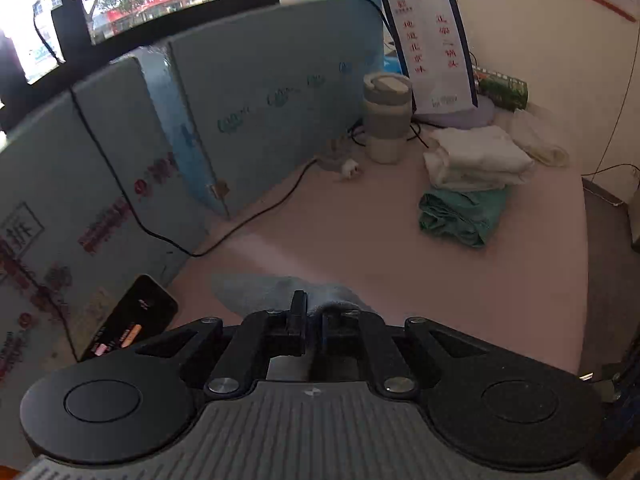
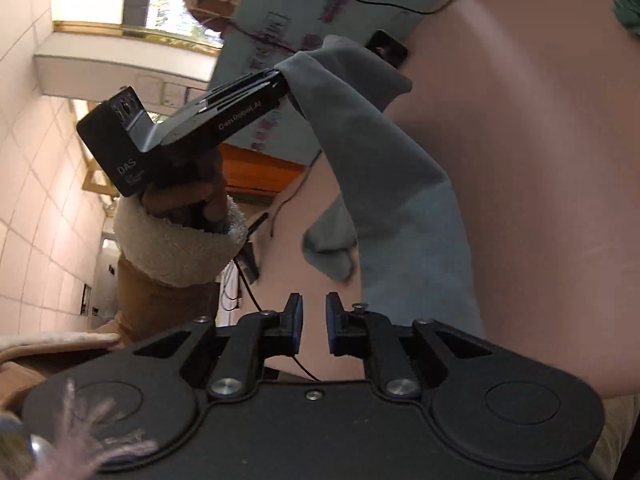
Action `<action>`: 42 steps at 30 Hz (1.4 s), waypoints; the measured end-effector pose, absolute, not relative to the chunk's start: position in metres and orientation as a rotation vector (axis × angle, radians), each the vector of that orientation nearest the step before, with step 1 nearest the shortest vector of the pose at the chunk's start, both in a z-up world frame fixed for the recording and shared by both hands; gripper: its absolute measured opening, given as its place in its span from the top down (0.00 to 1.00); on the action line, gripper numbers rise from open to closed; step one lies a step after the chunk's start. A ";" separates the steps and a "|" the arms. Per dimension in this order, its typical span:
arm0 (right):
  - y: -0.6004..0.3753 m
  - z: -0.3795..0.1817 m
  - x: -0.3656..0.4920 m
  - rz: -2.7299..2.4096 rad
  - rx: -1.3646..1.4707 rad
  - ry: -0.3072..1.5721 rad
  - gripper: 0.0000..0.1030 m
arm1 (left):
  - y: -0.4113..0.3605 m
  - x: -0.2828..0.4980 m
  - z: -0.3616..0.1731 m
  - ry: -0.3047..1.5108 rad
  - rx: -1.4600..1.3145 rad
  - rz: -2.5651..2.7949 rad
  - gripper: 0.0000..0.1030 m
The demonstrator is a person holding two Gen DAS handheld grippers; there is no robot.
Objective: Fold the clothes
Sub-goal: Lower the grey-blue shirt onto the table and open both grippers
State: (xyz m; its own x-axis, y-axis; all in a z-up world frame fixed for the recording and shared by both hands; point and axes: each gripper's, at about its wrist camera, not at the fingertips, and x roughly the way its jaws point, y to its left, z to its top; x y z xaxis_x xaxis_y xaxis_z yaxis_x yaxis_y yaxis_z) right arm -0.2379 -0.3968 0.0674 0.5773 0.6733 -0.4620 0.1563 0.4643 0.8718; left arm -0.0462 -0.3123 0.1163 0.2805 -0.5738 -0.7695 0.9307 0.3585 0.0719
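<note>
A grey-blue cloth [image 2: 384, 184] hangs over the pink table [image 2: 540, 160], held up by one corner. My left gripper [image 1: 314, 314] is shut on that cloth [image 1: 256, 290]; in the right wrist view the left gripper [image 2: 286, 86] pinches the cloth's upper edge, held by a hand in a fleece-cuffed sleeve [image 2: 176, 244]. My right gripper [image 2: 314, 320] is open with a narrow gap and nothing between its fingers. The cloth's lower part runs just to the right of it.
On the table's far right sit a folded white garment [image 1: 476, 158] stacked on a green one [image 1: 460, 216]. A lidded cup [image 1: 386, 118], a paper bag [image 1: 432, 48], blue foam boards [image 1: 240, 100], a black cable [image 1: 256, 216] and a phone [image 1: 132, 320] line the left and back.
</note>
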 end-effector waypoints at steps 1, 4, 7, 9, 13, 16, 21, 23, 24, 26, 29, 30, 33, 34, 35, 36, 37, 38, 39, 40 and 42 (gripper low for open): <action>-0.405 0.051 -0.244 0.321 1.086 0.956 0.85 | -0.331 -0.049 0.096 0.761 0.586 -1.099 0.94; -0.430 0.022 -0.260 0.165 1.098 0.988 0.85 | -0.374 -0.061 0.064 0.805 0.596 -1.135 0.95; -0.456 0.013 -0.271 0.064 1.091 0.978 0.85 | -0.401 -0.072 0.053 0.816 0.592 -1.145 0.95; -0.475 0.011 -0.277 0.013 1.114 0.962 0.84 | -0.414 -0.071 0.051 0.824 0.574 -1.116 0.95; -0.496 0.014 -0.277 -0.019 1.122 0.942 0.84 | -0.425 -0.056 0.044 0.822 0.561 -1.020 0.92; -0.499 0.020 -0.270 -0.001 1.086 0.949 0.84 | -0.422 -0.045 0.044 0.847 0.537 -0.985 0.78; -0.496 0.020 -0.263 0.033 1.039 0.992 0.73 | -0.384 -0.046 0.066 0.862 0.485 -0.997 0.51; -0.493 0.020 -0.260 0.050 1.025 1.009 0.66 | -0.361 -0.048 0.074 0.887 0.448 -0.991 0.41; -0.491 0.021 -0.258 0.060 1.017 1.018 0.65 | -0.348 -0.050 0.078 0.895 0.425 -0.990 0.34; -0.483 0.024 -0.248 0.094 0.990 1.033 0.63 | -0.319 -0.054 0.087 0.903 0.374 -0.974 0.32; -0.467 0.034 -0.234 0.153 0.930 1.049 0.58 | -0.274 -0.063 0.098 0.924 0.308 -0.918 0.29; -0.462 0.037 -0.230 0.169 0.910 1.055 0.56 | -0.258 -0.067 0.101 0.928 0.288 -0.893 0.26; -0.444 0.039 -0.219 0.207 0.871 1.075 0.55 | -0.210 -0.085 0.103 0.959 0.234 -0.800 0.23; -0.439 0.038 -0.216 0.215 0.860 1.081 0.54 | -0.195 -0.093 0.102 0.975 0.215 -0.769 0.23; -0.434 0.038 -0.215 0.222 0.853 1.084 0.54 | -0.181 -0.101 0.099 0.998 0.194 -0.737 0.23; -0.429 0.038 -0.212 0.224 0.850 1.086 0.54 | -0.169 -0.108 0.096 1.020 0.171 -0.707 0.23; -0.425 0.037 -0.209 0.225 0.846 1.089 0.54 | -0.157 -0.115 0.091 1.043 0.147 -0.681 0.23; -0.422 0.036 -0.206 0.222 0.843 1.093 0.54 | -0.144 -0.121 0.086 1.071 0.113 -0.655 0.23; -0.419 0.035 -0.203 0.218 0.840 1.094 0.54 | -0.133 -0.126 0.079 1.097 0.078 -0.631 0.23; -0.416 0.034 -0.199 0.212 0.838 1.096 0.54 | -0.124 -0.131 0.074 1.119 0.043 -0.613 0.23; -0.412 0.030 -0.193 0.190 0.838 1.100 0.54 | -0.110 -0.139 0.063 1.151 -0.031 -0.599 0.23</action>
State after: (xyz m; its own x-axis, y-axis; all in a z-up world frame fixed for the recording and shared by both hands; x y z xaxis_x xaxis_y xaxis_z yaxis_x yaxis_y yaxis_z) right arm -0.1926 -0.4123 0.0300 0.4715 0.5251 -0.7085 0.2563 0.6871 0.6798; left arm -0.1386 -0.1103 0.0633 0.2696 -0.4602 -0.8459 0.4289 0.8439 -0.3224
